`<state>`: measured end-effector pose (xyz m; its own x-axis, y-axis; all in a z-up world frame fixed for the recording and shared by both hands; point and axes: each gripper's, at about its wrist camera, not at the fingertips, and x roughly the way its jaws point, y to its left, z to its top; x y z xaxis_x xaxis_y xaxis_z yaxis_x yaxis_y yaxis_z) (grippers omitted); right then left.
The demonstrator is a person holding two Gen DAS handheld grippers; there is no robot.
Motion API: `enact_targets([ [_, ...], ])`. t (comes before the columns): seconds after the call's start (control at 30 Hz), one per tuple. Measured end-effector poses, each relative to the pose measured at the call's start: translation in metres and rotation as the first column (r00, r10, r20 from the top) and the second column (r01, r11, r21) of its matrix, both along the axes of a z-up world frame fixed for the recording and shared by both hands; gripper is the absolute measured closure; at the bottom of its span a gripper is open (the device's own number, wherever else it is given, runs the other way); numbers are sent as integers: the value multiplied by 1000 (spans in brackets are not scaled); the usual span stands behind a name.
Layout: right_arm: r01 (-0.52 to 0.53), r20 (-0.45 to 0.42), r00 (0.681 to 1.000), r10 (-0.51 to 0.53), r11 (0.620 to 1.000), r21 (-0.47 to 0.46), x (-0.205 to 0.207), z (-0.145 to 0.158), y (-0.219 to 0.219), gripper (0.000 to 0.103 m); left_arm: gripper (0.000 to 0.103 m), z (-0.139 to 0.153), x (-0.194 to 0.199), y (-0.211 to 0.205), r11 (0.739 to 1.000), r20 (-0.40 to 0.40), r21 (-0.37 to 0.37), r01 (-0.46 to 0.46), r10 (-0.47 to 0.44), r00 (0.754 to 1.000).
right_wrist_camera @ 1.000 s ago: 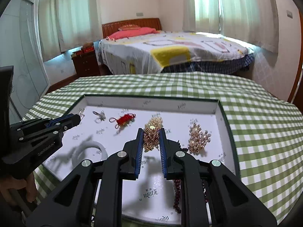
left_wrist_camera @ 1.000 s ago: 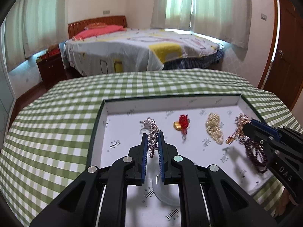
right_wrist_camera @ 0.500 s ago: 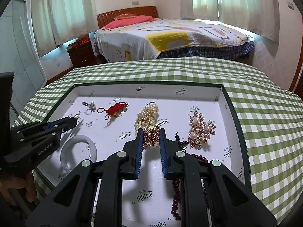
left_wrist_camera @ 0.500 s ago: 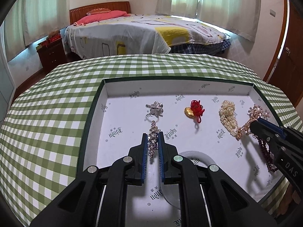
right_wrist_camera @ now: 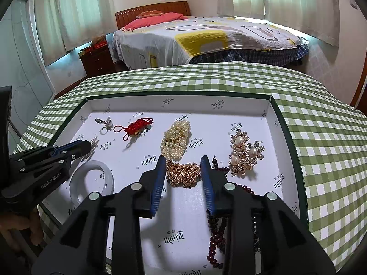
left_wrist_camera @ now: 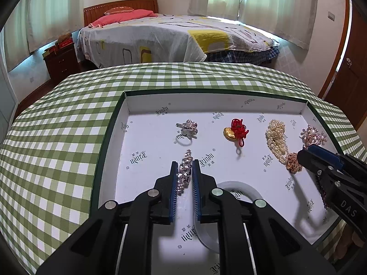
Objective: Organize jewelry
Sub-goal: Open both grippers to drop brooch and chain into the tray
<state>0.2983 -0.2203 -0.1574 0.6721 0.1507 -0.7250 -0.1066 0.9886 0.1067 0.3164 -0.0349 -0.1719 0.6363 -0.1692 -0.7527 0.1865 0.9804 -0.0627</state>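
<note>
Silver chain (left_wrist_camera: 185,170): pinched between the nearly closed left gripper (left_wrist_camera: 185,168).
Gold chain (right_wrist_camera: 183,174): lies loose between the right gripper (right_wrist_camera: 183,166), whose jaws have just been opening.

The near half of the white bangle (left_wrist_camera: 236,190) lies hidden under the left gripper (left_wrist_camera: 185,171). The dark red bead strand (right_wrist_camera: 215,233) disappears behind the right gripper (right_wrist_camera: 183,167) and runs off the bottom edge. The tray (right_wrist_camera: 286,137) loses its near rim to the frame. Its printed lettering is too small to read.
</note>
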Motion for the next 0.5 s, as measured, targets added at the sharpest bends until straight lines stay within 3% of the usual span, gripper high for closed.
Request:
enact_targets([
  [0.1,-2,4,1000,2,1000,3,-2,1,0,71,88,0,0,1,1000,-6,-5,1,-1,1000],
  [0.23,-5,11,1000,5,1000,4,-3,2,0,66,60,3,-2,1,1000,10,-9,0,0,1000],
  [0.5,-8,37,999,8,1000,6,-7,11,2,59,56,6,-4,0,1000,7,-13,3,-3,1000],
])
